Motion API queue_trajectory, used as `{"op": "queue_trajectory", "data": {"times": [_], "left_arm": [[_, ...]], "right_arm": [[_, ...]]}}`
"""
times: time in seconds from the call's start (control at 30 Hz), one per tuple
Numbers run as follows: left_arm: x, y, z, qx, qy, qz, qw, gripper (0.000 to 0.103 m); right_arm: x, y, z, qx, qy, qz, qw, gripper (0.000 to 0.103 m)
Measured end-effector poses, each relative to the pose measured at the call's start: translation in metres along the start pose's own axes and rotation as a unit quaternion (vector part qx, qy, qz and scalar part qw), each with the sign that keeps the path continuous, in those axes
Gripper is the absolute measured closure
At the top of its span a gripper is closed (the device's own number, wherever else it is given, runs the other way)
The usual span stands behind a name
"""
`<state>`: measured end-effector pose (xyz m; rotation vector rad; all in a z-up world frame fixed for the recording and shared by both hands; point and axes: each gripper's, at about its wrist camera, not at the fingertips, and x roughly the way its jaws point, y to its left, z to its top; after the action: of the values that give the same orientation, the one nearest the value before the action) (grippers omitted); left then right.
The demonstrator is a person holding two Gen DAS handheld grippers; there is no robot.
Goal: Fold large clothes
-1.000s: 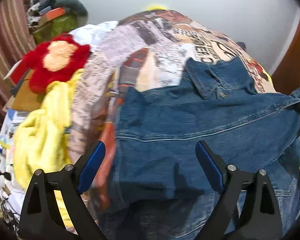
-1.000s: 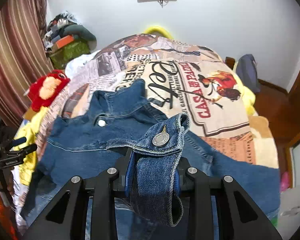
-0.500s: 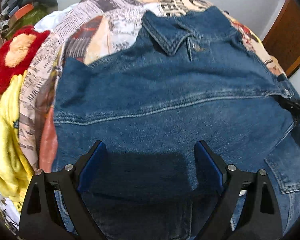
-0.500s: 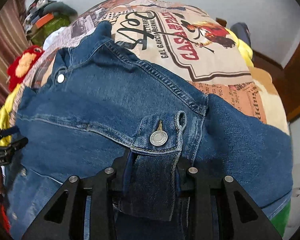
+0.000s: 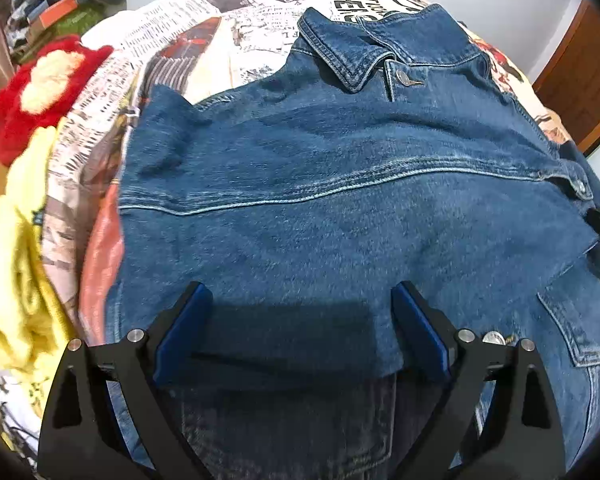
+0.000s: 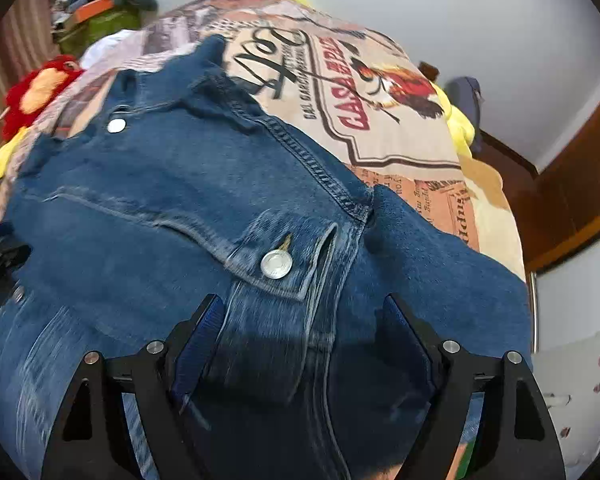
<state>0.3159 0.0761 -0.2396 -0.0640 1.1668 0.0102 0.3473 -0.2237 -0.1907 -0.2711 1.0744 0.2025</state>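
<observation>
A blue denim jacket (image 5: pixel 340 220) lies spread on the bed, collar (image 5: pixel 348 56) toward the far side. My left gripper (image 5: pixel 298 300) hovers low over its near part. It is open, with a folded denim edge lying between the wide pads, which do not press on it. In the right wrist view the jacket (image 6: pixel 160 208) fills the lower frame. Its sleeve cuff (image 6: pixel 276 264), with a silver button, rests on the jacket. My right gripper (image 6: pixel 303 308) stands just over it. Its jaws are opening, and the cuff lies loose between them.
A printed bedspread (image 6: pixel 380 120) covers the bed beyond the jacket. At the left bed edge sit a red plush toy (image 5: pixel 44 84) and a bunched yellow cloth (image 5: pixel 12 280). Brown wooden panels (image 6: pixel 580 184) stand at the right. A clutter pile (image 6: pixel 100 12) sits far left.
Both grippers have come down close to the jacket. The right jaws, shut on the sleeve cuff before, have spread wide, and the cuff now lies on the jacket. The left jaws stay wide.
</observation>
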Motion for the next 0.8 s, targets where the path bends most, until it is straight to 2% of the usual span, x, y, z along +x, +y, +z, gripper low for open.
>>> {"op": "queue_trajectory", "data": {"times": [0.13, 0.3, 0.5, 0.67, 0.8], "left_arm": [[-0.021, -0.008, 0.003, 0.020, -0.020, 0.016, 0.9995, 0.009], [-0.063, -0.022, 0.020, 0.036, -0.075, 0.014, 0.9965, 0.009], [-0.105, -0.053, 0.049, 0.052, -0.135, -0.015, 0.9894, 0.009], [-0.107, -0.091, 0.067, 0.071, -0.147, -0.042, 0.9857, 0.009], [-0.089, -0.121, 0.071, 0.092, -0.125, -0.060, 0.9861, 0.009]], "right_arm": [[-0.028, -0.008, -0.008, 0.003, -0.027, -0.007, 1.000, 0.023], [-0.067, -0.034, -0.014, 0.035, -0.071, -0.018, 0.997, 0.023], [-0.101, -0.088, -0.026, 0.114, -0.104, -0.006, 0.988, 0.022], [-0.109, -0.134, -0.049, 0.181, -0.105, -0.008, 0.978, 0.021], [-0.098, -0.170, -0.073, 0.235, -0.081, -0.020, 0.968, 0.021]]}}
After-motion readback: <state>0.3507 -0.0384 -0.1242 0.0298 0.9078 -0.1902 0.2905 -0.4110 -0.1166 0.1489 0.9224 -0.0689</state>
